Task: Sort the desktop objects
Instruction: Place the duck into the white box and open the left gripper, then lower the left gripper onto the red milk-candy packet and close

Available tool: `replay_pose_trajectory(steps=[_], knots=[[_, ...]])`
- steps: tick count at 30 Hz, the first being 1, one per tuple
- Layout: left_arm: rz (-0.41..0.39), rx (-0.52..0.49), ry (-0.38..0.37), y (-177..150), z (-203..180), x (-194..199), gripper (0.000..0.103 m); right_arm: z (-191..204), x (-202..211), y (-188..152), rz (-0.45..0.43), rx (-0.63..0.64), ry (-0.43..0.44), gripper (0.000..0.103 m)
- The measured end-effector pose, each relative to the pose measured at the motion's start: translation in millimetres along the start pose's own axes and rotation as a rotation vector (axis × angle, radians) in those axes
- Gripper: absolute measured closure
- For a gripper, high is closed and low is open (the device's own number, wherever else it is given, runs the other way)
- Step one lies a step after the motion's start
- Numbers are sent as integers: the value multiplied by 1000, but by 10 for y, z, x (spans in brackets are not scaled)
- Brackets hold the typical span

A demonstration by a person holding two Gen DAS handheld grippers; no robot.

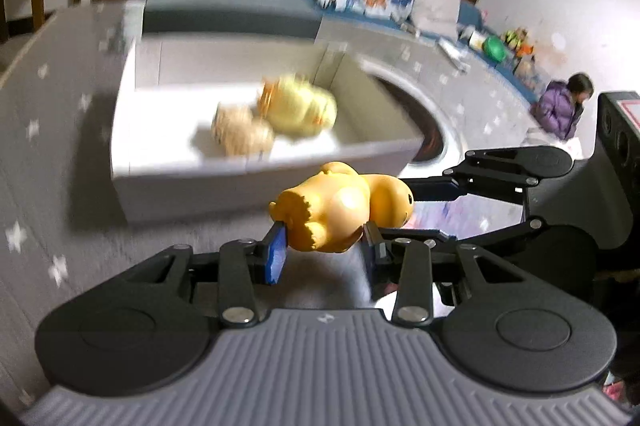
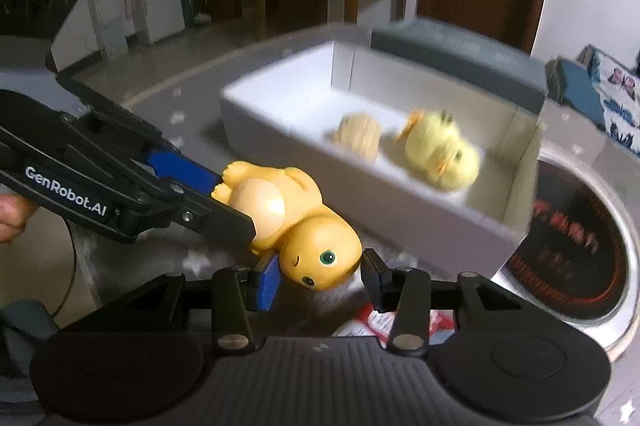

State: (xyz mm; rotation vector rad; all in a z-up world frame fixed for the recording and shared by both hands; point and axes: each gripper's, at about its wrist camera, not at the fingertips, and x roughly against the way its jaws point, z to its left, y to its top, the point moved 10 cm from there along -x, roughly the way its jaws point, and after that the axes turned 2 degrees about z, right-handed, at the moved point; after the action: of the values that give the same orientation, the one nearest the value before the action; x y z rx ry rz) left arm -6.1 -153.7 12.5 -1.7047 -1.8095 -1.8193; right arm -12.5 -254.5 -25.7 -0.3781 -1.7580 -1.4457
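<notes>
While both tongs met over the grey star-patterned bench (image 1: 36, 130), a white open box (image 1: 256, 166) stood just beyond them, holding a fluffy yellow duck toy (image 1: 298, 110) and, touching it, a tan round plush (image 1: 242, 130). An orange dinosaur figure (image 1: 336, 208) hung in the air just short of the box's near wall, shared between the two. The left tongs (image 1: 324, 250) were pinching its body across the belly, feet pointing away from them. The right tongs (image 2: 320, 280) had closed on its head, one blue pad (image 2: 267, 280) against the cheek and the opposite finger against the other side.
</notes>
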Motion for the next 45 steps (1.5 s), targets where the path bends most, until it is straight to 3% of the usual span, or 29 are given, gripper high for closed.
replay_pose_trajectory(steps=[4, 8, 17, 25, 31, 38, 41, 45], knots=[[-61, -35, 12, 409, -43, 0, 63, -173, 202, 328, -76, 24, -50, 59], [-51, -27, 9, 687, 4, -241, 63, -431, 158, 564, -96, 20, -88, 59], [89, 71, -15, 690, 189, -899, 63, -925, -388, 515, 65, -52, -36, 59], [142, 114, -19, 609, 294, -1104, 63, -951, -583, 380, 135, -43, -22, 58], [136, 116, -7, 591, 324, -1086, 62, -929, -579, 359, 128, -46, -23, 56], [71, 82, 4, 577, 240, -786, 52, -907, -294, 361, 59, -54, -58, 42], [34, 56, -1, 553, 148, -613, 49, -867, -88, 318, 20, -62, -66, 30], [-9, 5, 2, 425, -32, -364, 46, -788, 111, 206, -5, -52, -78, 29]])
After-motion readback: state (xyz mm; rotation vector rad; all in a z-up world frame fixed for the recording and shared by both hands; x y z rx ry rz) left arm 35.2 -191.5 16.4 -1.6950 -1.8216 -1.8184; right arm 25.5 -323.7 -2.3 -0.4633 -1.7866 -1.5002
